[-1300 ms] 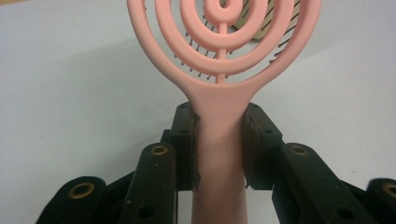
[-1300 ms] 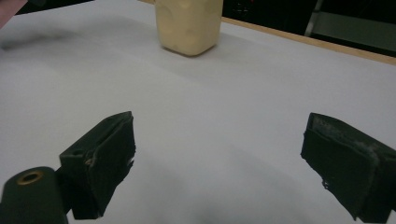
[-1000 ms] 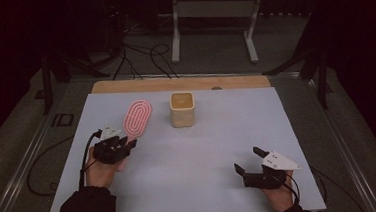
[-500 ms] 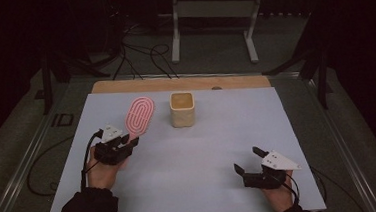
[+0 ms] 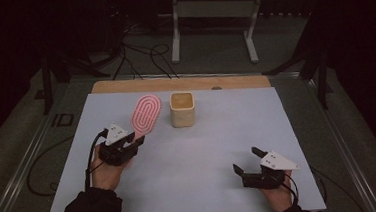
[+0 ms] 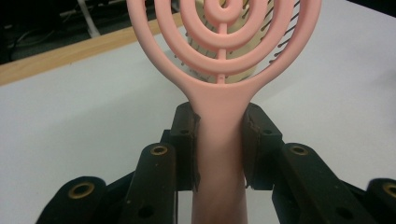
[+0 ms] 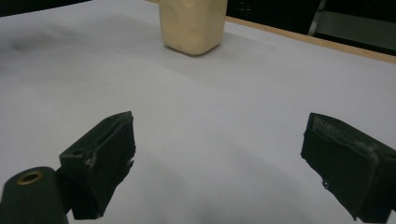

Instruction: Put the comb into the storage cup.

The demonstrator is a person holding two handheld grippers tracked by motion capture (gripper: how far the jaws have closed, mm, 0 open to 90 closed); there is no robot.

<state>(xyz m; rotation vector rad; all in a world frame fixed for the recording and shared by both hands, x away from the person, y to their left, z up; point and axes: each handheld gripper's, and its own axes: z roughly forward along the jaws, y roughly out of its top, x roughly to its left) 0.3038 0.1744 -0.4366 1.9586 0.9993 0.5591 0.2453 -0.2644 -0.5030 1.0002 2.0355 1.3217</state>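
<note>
The left tongs are clamped on the handle of a pink hairbrush, their pads pressing it from both sides just below the oval head, so the brush sticks out ahead of them toward the cream cup. In the high view the brush head hangs just beside the cup on its left, apparently lifted off the white counter. The likely step is to stand the brush in the cup, and doing it well means raising the head above the rim, swinging it over the opening, and tilting the handle so one end goes in cleanly without knocking the light cup over. The grip sits close to the head, so the handle end may be the easier one to lower in. The right tongs rest wide open and empty near the counter's front edge, free to steady the cup.
</note>
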